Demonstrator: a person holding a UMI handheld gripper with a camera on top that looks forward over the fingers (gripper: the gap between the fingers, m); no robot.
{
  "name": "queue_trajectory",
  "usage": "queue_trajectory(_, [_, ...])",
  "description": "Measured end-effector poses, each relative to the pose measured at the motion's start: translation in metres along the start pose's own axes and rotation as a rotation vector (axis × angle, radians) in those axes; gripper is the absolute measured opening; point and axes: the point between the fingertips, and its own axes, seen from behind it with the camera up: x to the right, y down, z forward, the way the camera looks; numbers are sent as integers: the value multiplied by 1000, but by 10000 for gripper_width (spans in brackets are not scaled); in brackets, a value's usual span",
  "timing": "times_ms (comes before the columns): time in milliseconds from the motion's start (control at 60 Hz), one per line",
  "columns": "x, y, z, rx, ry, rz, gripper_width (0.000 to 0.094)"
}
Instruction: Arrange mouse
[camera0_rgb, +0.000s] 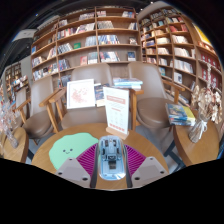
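A translucent, silvery-blue computer mouse (111, 158) sits between my gripper's (111, 160) two fingers, above a round wooden table (145, 148). Both fingers, with their magenta pads (88, 158), press on the mouse's sides. The mouse points away from me, its wheel end towards the far side of the table. A pale green mat (67, 150) with a small face on it lies on the table left of the fingers.
A white upright sign card (117, 110) stands at the table's far edge. Wooden chairs with grey cushions (80, 112) stand beyond the table. Tall bookshelves (100, 40) fill the back wall. More chairs and a table stand at the far left and right.
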Motion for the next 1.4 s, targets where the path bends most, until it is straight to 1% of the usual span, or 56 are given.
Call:
queue_trajectory(117, [-78,-13,32,7,-49,-23,405])
queue_trajectory(233, [-135,11,83,-48,-81,-39,401])
queue_trajectory(367, [-162,48,123,-122,-77,-53,404])
queue_trajectory(433, [-166,60,129,-128,-62,-67,409])
queue_trajectory(517, [-160,71,135,-140,-22,-74,441])
queue_trajectory(583, [-160,69,136,-121,-25,-72,490])
queue_trajectory(633, [-165,73,135,-130,-40,-78,540])
queue_trajectory(650, [-165,72,134,-130,-44,-78,572])
queue_trajectory(667, [-165,72,133,-129,-47,-78,626])
queue_trajectory(700, [-164,70,128,-126,-48,-75,763])
queue_trajectory(717, [-162,69,125,-124,-44,-75,829])
queue_trajectory(733, [-161,68,121,-121,-41,-76,867])
queue_trajectory(767, [-159,65,109,-113,-40,-76,839])
queue_trajectory(867, [-147,61,62,-90,-29,-80,839])
queue_trajectory(1000, [-129,62,-27,-38,-39,-94,846])
queue_trajectory(1117, [-108,75,-108,15,-39,-107,845])
queue_trajectory(1217, [-91,94,-169,42,-42,-103,848])
queue_trajectory(1400, [-63,136,-245,56,-22,-96,846])
